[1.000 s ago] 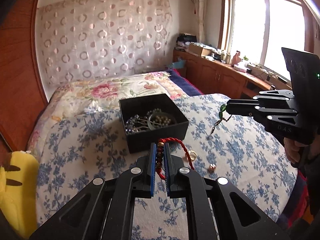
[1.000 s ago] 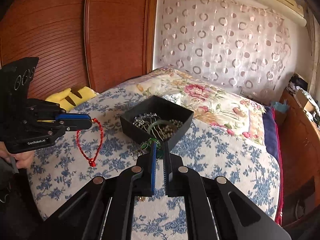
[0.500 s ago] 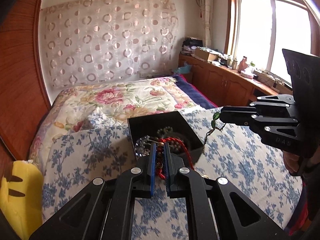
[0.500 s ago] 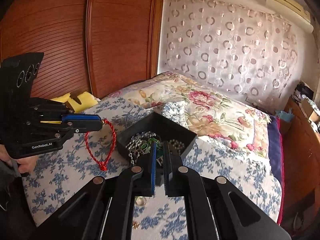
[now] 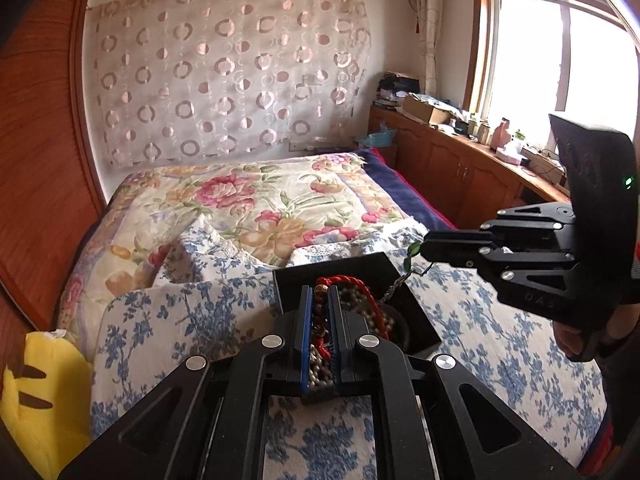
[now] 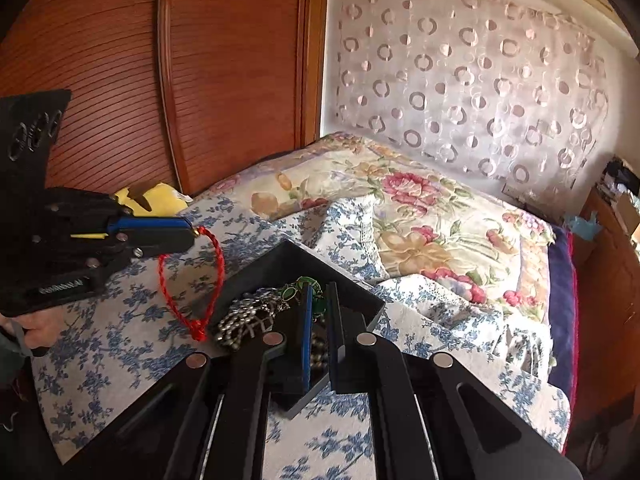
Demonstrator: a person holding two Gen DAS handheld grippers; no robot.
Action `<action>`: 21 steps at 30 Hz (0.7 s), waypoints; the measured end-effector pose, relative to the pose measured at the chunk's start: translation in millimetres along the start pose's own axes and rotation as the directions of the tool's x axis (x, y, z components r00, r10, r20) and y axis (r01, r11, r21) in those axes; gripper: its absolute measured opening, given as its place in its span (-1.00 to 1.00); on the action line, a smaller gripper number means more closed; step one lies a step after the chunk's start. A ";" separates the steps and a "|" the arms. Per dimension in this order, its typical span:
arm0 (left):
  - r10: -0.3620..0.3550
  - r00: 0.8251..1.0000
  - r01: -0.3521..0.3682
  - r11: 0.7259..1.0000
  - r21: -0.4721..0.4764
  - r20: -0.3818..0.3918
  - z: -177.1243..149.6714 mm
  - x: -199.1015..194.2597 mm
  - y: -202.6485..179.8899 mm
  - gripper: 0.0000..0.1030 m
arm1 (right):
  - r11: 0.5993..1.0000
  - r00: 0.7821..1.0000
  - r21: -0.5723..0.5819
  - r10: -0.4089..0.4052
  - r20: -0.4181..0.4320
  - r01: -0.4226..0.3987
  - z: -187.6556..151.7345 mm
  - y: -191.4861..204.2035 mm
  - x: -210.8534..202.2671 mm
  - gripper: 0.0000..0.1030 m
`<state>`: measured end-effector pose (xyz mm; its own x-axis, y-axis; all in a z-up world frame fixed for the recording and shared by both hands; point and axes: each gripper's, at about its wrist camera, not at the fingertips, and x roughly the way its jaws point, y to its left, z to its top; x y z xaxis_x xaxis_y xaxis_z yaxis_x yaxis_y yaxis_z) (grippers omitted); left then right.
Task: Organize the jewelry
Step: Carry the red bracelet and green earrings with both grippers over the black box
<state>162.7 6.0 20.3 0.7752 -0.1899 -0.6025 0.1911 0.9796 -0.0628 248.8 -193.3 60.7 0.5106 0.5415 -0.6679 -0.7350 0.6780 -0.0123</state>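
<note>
Both tongs have carried their pieces over the black jewelry box (image 5: 384,268)

Left tongs (image 5: 320,312) pinch the red cord bracelet (image 6: 192,276); right tongs (image 6: 318,300) pinch the green pendant chain (image 5: 404,276); neither piece dropped in yet

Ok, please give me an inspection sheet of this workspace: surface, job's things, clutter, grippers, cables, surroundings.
Surface: bed with blue floral cover.
Job's things: black box holding silver bead chains; red cord bracelet; green pendant necklace.
Clutter: yellow plush toy at the bed's edge.
Grippers: left gripper shut on the red cord bracelet; right gripper shut on the green pendant necklace; both near the box.
Cables: nothing seen.
Surroundings: patterned curtain, wooden wardrobe, window.
</note>
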 end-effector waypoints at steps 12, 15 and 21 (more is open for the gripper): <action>0.005 0.999 -0.006 1.000 -0.019 -0.043 8.5 35.0 12.3 -0.87 | 1.000 0.997 0.027 0.011 -0.075 -0.009 -4.9 -11.7 49.0 -0.81; 0.004 0.999 -0.005 1.000 -0.020 -0.054 10.6 44.1 13.1 -0.87 | 0.999 0.997 0.038 0.009 -0.077 -0.006 -7.0 -13.1 51.3 -0.81; -0.004 0.998 0.003 1.000 -0.019 -0.070 15.3 62.0 12.3 -0.87 | 0.999 0.998 0.048 0.002 -0.066 0.001 -9.9 -17.6 42.0 -0.81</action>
<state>222.4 5.3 -5.6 0.7304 -0.1888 -0.6564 0.1816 0.9801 -0.0798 278.7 -187.4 25.5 0.4788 0.5086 -0.7156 -0.7122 0.7017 0.0222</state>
